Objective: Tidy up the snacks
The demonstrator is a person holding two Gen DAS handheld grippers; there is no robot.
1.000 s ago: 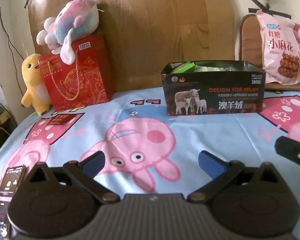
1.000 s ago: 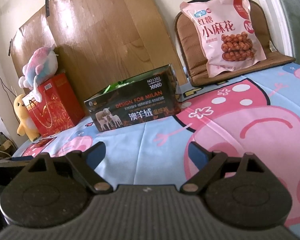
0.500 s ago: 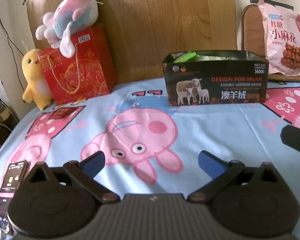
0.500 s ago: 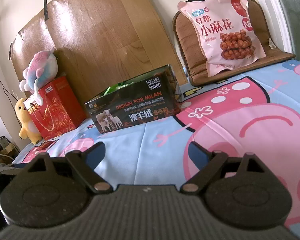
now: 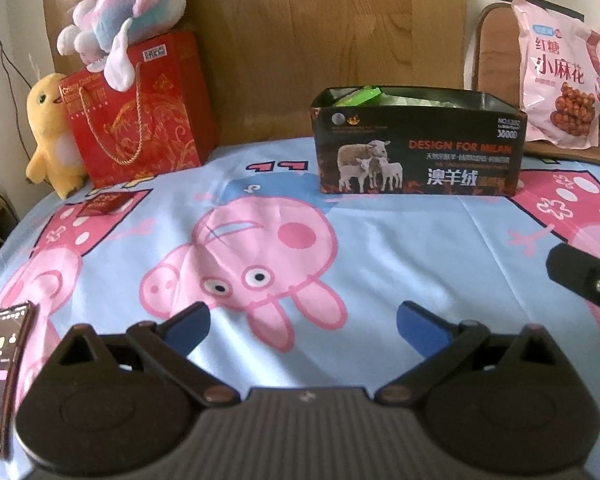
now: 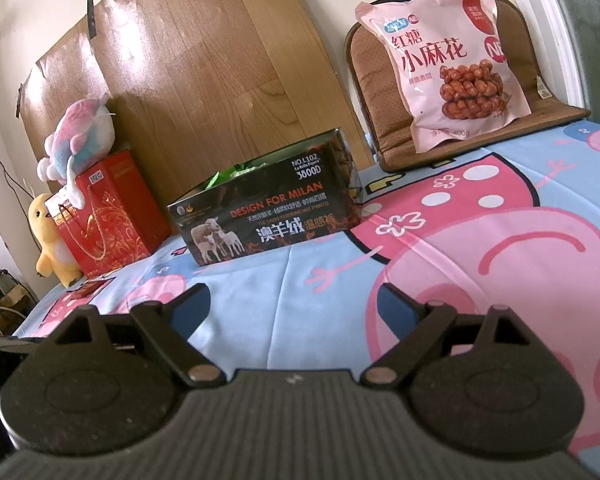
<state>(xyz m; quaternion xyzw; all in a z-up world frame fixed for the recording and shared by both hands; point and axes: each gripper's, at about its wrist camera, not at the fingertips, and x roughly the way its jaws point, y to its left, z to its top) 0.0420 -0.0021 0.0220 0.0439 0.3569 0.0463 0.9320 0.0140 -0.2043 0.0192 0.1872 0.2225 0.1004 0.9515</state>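
Note:
A black open box [image 5: 418,148] printed with sheep stands on the bed, with green snack packets [image 5: 358,95] showing inside; it also shows in the right wrist view [image 6: 266,216]. A big pink snack bag [image 6: 440,64] leans upright on a brown seat cushion [image 6: 512,128] at the back right; it also shows in the left wrist view [image 5: 560,80]. A small red packet [image 5: 102,204] lies flat at the left. My left gripper [image 5: 304,326] is open and empty, well short of the box. My right gripper [image 6: 296,310] is open and empty.
A red gift bag [image 5: 140,112] with a pink plush [image 5: 128,24] on top and a yellow plush [image 5: 50,132] stand at the back left. A phone [image 5: 4,376] lies at the left edge. A wooden board [image 5: 320,40] backs the bed. The Peppa Pig sheet [image 5: 420,248] covers the bed.
Both grippers have risen and tilted slightly, so the box and bags sit a little lower in each view. Both stay open and empty. No object has moved.

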